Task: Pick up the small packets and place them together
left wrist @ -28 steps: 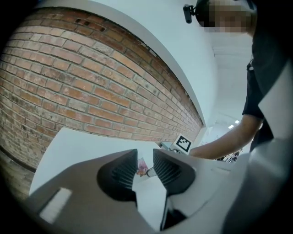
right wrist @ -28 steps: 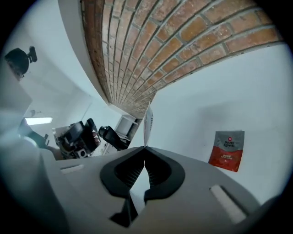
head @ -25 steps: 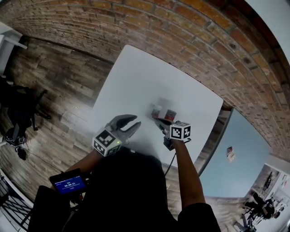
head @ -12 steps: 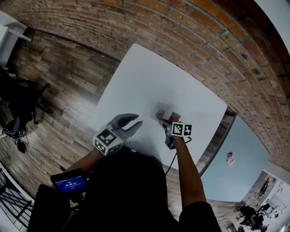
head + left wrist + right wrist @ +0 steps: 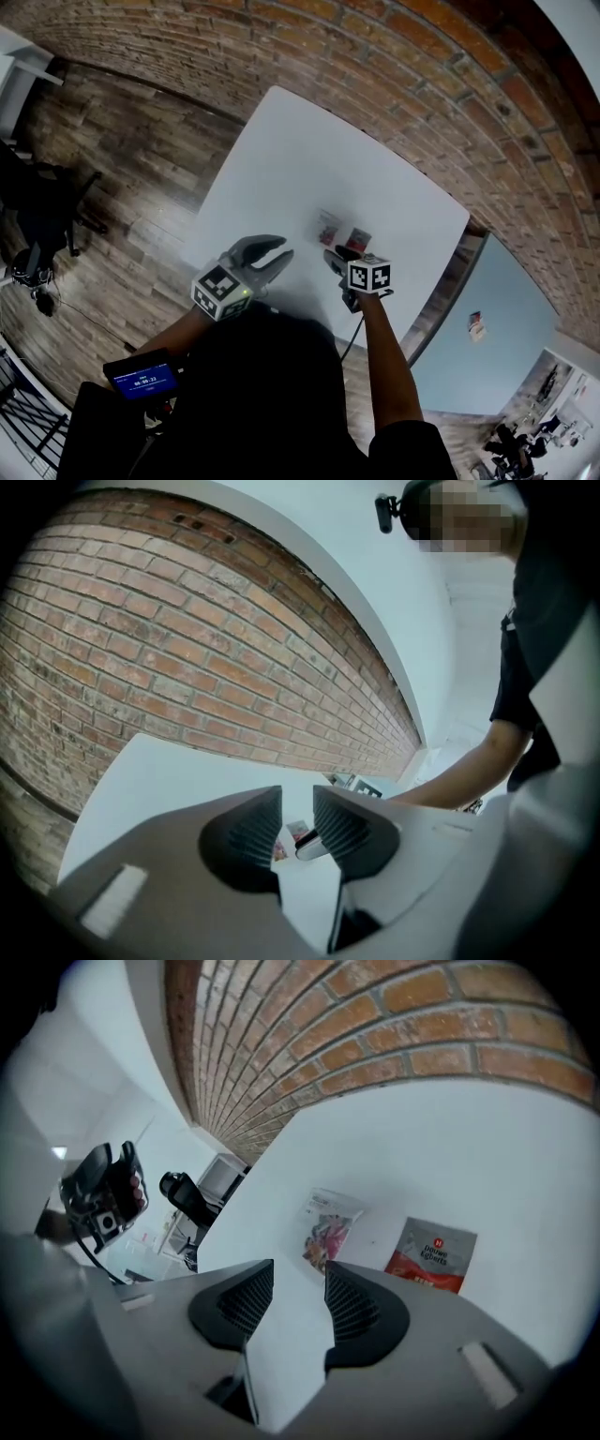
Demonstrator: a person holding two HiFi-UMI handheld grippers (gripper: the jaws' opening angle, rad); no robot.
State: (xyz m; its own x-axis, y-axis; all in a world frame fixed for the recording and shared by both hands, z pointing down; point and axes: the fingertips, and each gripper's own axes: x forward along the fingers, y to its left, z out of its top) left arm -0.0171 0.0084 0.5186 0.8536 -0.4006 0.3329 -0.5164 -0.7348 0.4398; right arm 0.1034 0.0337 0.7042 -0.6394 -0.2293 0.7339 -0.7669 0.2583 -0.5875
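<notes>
packets are lying flat on the white table, out toward the side by the brick wall. the red packet is sitting near the colourful packet, with just a thin strip of table showing between them. they are not touching, but they are looking like a little pair now, and that is what i am wanting.

my right gripper is pointing down at the table just in front of the red packet. its jaws have just been opening, and nothing is sitting between them now, only bare white table. i am guessing the red packet is lying there because that is the spot beside its friend, so there is no need to be pinching it.

my left gripper is hanging over the near side of the table, well apart from the packets. its jaws are standing partly spread with nothing in them. i am thinking it is waiting there so it is not bumping the packets or getting in the way of the other one.

i am not seeing any more packets on the table, so the job is looking close to done.
</notes>
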